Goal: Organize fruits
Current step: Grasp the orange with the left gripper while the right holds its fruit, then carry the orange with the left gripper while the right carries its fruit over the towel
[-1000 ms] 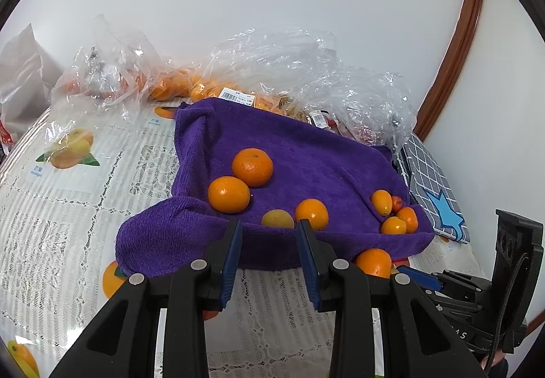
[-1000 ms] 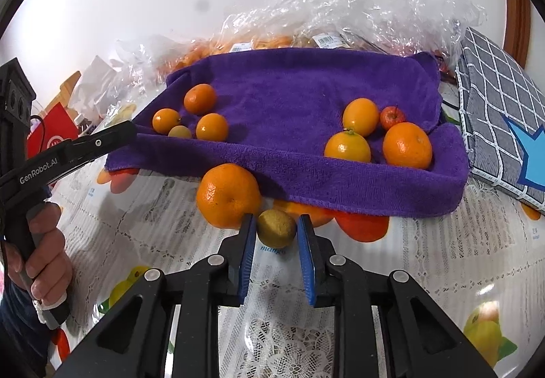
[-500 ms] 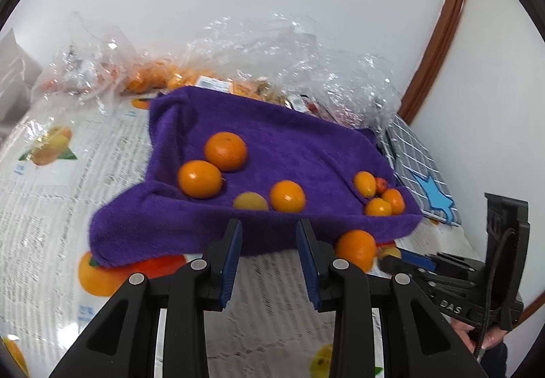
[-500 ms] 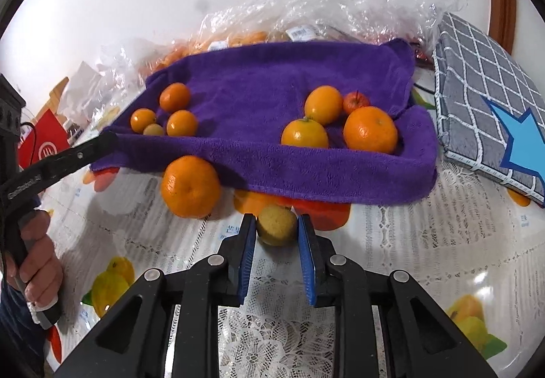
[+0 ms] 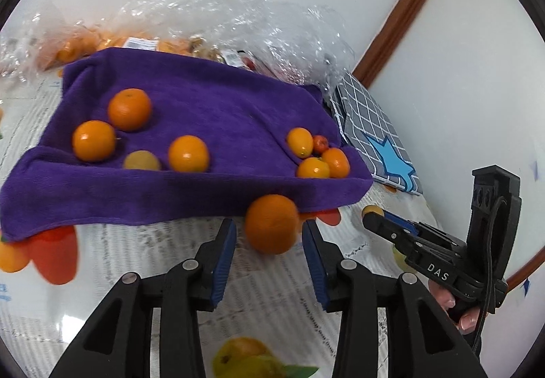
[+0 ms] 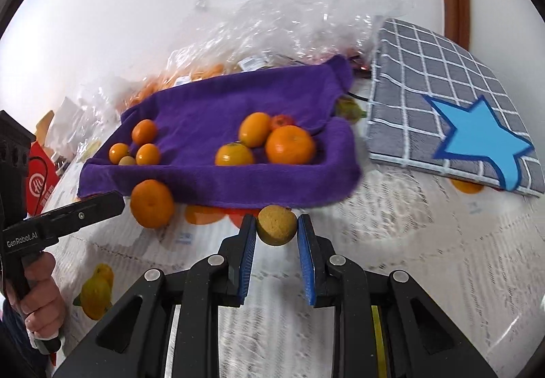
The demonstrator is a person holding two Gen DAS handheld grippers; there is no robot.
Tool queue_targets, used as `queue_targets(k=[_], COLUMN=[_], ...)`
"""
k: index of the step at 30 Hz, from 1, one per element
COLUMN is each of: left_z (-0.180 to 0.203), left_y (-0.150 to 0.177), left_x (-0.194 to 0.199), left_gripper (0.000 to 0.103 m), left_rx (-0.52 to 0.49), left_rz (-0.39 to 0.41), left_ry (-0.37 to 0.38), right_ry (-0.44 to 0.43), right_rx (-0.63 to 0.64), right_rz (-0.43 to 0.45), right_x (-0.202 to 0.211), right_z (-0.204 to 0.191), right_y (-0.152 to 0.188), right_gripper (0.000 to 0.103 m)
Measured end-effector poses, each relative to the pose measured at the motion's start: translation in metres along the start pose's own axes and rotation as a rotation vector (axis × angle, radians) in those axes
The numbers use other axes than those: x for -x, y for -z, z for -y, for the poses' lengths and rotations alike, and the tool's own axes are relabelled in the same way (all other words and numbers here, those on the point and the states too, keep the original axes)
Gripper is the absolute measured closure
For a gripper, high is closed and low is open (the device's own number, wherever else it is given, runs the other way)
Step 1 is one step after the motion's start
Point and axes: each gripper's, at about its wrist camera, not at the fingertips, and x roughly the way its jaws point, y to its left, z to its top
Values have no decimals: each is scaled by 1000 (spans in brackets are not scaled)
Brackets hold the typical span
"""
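Note:
A purple towel (image 5: 211, 112) lies on the table with several oranges on it in two groups. A large orange (image 5: 271, 223) sits on the tablecloth just off the towel's front edge, between the open fingers of my left gripper (image 5: 269, 235), with gaps on both sides. My right gripper (image 6: 276, 229) is shut on a small yellow-brown fruit (image 6: 276, 225) and holds it in front of the towel (image 6: 218, 119). The large orange (image 6: 151, 203) also shows at the left of the right wrist view.
Crumpled clear plastic bags (image 5: 238, 20) with more fruit lie behind the towel by the wall. A grey checked mat with a blue star (image 6: 453, 112) lies to the right. A lace tablecloth with fruit prints (image 5: 265, 296) covers the table.
My left gripper moved right and now straddles the large orange. My right gripper, still holding the small yellow-brown fruit, lifted and shifted right, away from the large orange.

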Motion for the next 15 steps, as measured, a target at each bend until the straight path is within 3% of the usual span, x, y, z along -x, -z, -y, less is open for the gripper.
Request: queue_targets(k=[9, 15], left_z=[11, 13], left_y=[-3, 0], left_x=[-24, -20], left_gripper=[63, 68], left_rx=[-6, -19], left_rz=[-52, -28], left_ry=[-63, -79], right_ry=[0, -7], right_rx=[14, 14], right_rz=[-4, -8], right_x=[0, -2], right_z=[0, 1], right_y=[4, 3], right_gripper=[78, 78])
